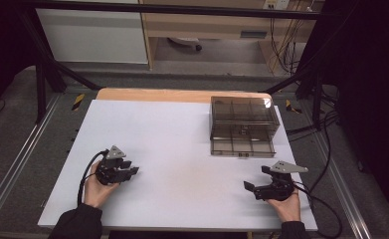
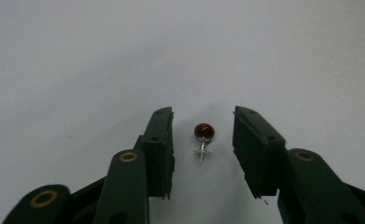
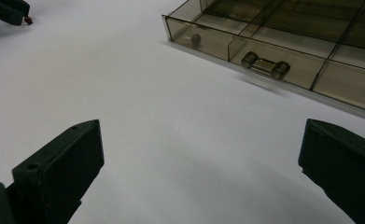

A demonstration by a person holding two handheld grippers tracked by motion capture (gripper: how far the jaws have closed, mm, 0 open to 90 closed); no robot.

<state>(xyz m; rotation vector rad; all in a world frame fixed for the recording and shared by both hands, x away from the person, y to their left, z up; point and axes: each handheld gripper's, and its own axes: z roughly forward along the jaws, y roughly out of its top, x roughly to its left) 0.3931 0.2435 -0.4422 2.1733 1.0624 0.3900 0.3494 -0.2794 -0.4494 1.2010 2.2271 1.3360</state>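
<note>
left jaws bracket a red-headed pin

we hold the left gripper (image 2: 203,140) low over the white table (image 1: 182,144), jaws apart on either side of a small red-beaded pin (image 2: 204,132) lying at the near left; no pad touches it. we judge that this is set-up for a pinch. the right gripper (image 3: 201,168) waits wide open at the near right. the smoky drawer box (image 1: 243,124) sits far right, its contents hard to make out.
</note>
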